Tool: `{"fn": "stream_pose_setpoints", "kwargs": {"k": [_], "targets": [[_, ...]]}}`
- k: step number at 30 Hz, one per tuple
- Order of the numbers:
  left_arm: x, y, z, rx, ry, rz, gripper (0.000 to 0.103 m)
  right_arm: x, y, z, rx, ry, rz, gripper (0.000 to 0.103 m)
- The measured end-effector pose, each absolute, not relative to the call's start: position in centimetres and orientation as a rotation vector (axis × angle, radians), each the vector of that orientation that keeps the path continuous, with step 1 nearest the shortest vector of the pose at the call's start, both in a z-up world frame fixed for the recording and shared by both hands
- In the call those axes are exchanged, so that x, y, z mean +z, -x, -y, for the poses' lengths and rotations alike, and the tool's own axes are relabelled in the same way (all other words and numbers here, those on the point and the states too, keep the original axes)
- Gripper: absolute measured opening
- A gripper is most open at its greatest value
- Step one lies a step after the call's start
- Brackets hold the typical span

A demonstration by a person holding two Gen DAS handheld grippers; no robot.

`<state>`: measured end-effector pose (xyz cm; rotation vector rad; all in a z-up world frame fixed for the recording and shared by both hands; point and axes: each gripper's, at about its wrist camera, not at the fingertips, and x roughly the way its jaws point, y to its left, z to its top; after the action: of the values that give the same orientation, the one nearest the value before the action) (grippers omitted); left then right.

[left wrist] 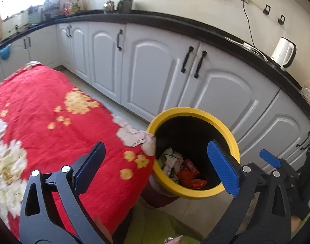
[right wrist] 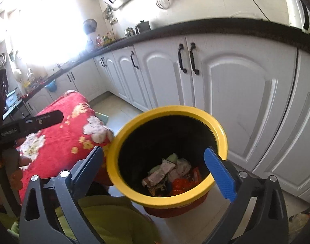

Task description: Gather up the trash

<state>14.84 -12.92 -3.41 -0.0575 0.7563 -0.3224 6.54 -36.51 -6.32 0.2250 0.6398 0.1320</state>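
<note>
You have the bin [left wrist: 192,152] at lower centre of the frame, wrappers [left wrist: 181,170] lying in its bottom. The cloth-covered table [left wrist: 53,122] touches its left rim. Cabinets [left wrist: 155,65] run behind, kettle [left wrist: 284,52] upper right.

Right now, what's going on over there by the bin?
A person holds two grippers, both open and empty. The right gripper hangs over the yellow-rimmed bin, which already holds wrappers and paper scraps. The left gripper sits beside it, over the edge of the red flowered cloth. No trash shows on the cloth.
</note>
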Motion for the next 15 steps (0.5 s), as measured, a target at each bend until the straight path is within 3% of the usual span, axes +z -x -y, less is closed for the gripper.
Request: {"fn": "stream_pose_setpoints", "kwargs": {"k": [15], "targets": [[-0.6,-8.2,7.0,-0.183,0.050,-0.581,0.092,-2.6,-2.0,29.9,0.137,-0.072,-0.434,0.097]]}}
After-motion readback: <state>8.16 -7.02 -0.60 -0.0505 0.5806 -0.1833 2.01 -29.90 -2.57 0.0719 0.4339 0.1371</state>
